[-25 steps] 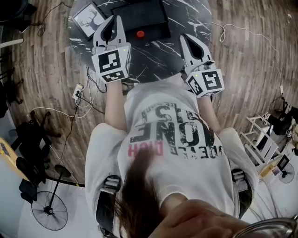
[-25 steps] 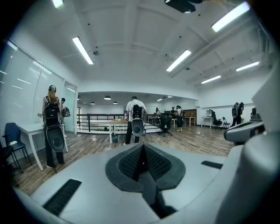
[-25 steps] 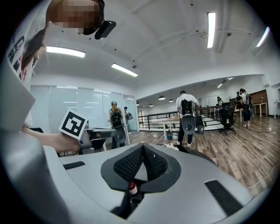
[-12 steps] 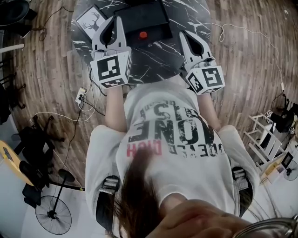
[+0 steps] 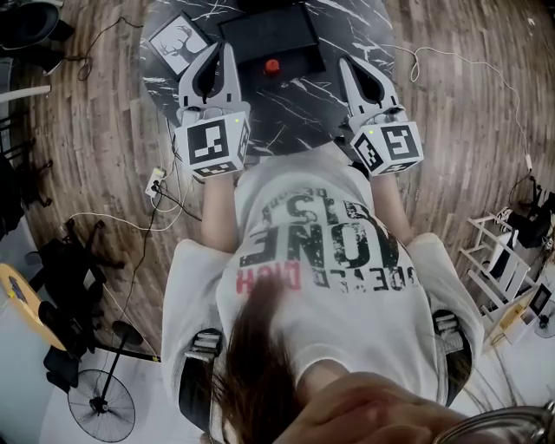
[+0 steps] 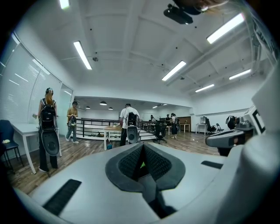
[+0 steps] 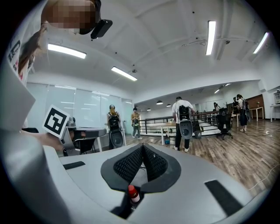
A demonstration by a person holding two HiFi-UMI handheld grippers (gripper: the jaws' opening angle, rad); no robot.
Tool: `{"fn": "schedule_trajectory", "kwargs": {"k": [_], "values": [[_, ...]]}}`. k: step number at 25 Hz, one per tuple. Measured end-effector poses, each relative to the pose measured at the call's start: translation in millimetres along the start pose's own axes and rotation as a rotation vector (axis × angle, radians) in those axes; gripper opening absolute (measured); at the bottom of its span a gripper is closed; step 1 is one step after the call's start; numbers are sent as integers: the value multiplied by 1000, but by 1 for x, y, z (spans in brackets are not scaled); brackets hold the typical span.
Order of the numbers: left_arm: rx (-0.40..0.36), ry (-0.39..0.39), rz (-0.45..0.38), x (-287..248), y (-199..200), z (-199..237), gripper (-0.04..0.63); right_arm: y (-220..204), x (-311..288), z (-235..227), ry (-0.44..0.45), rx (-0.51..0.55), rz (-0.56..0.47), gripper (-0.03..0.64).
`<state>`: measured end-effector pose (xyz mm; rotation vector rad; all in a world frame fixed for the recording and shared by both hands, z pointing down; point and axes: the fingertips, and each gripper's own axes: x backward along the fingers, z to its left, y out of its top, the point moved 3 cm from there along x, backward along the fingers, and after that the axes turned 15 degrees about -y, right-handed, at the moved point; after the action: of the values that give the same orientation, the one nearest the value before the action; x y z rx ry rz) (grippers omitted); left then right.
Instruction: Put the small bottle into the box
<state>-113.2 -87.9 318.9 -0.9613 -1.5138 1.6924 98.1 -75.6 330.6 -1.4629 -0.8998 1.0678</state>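
The left claw point(image 5: 225, 50) and the right claw point(image 5: 345, 63) are both closed and empty above the tabletop point(image 5: 355, 26). Between them, the bottle point(image 5: 272, 66) stands beside the box point(image 5: 269, 33).

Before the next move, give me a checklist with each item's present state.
1. Small bottle upright on the table, touched by neither claw: ok.
2. Box top open to take the bottle: cannot tell.
3. Left claw open for a grasp: not ok, shut and empty.
4. Right claw open for a grasp: not ok, shut and empty.
5. Picture frame clear of the way from bottle to box: ok, off to the left.
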Motion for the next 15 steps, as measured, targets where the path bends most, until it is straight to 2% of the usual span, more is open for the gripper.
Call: {"fn": "schedule_trajectory", "kwargs": {"k": [15], "values": [[-9,-32,-21,25,-1,-9,3,0,8,16,-18,-7,-15,2]]}}
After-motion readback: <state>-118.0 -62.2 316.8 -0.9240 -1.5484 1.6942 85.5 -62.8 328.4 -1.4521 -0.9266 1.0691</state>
